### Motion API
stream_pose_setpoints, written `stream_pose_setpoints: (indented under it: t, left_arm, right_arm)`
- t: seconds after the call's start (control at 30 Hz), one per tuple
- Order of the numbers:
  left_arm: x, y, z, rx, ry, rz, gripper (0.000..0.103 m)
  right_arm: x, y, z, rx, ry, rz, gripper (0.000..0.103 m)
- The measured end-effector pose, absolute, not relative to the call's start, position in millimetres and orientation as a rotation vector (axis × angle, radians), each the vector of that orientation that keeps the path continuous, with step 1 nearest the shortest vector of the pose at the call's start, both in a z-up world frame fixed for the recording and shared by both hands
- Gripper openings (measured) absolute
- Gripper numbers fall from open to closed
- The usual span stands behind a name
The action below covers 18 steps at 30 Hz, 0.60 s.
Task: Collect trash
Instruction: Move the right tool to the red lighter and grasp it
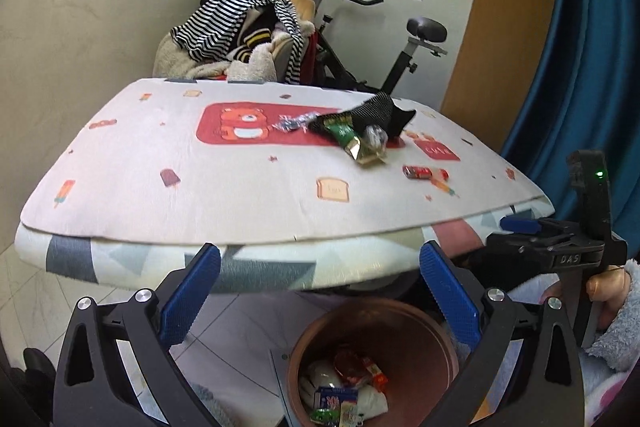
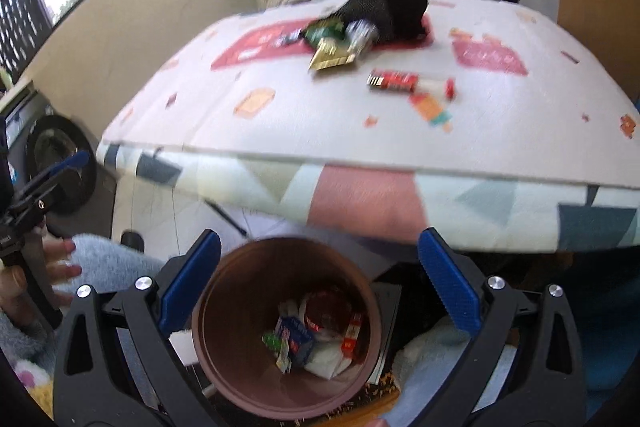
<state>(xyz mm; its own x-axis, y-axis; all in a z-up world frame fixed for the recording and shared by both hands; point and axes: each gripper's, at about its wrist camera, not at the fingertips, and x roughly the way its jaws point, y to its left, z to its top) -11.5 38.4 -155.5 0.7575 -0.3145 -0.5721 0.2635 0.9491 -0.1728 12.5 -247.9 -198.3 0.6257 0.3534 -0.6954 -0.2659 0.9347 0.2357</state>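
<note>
Trash already lies in the brown bin (image 2: 286,331) just below your right tool (image 2: 319,277), whose blue fingers (image 2: 191,281) stand wide apart, empty. Your left tool (image 1: 320,289) is spread open too, holding nothing, with the bin under it on the right. Beyond, on the tabletop (image 1: 240,187), a red wrapper (image 2: 394,81) lies nearest the front edge. Further back sit a green and gold packet (image 1: 352,141) and a silver wrapper (image 1: 294,122), beside a black cloth (image 1: 380,113).
</note>
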Motion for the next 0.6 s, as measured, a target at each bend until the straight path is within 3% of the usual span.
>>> stream_pose_setpoints:
  t: [0.6]
  left_arm:
    - [62.5, 51.4, -167.0, -0.176, 0.733, -0.268, 0.097]
  right_arm:
    - [122.4, -262.6, -202.5, 0.068, 0.870, 0.160, 0.097]
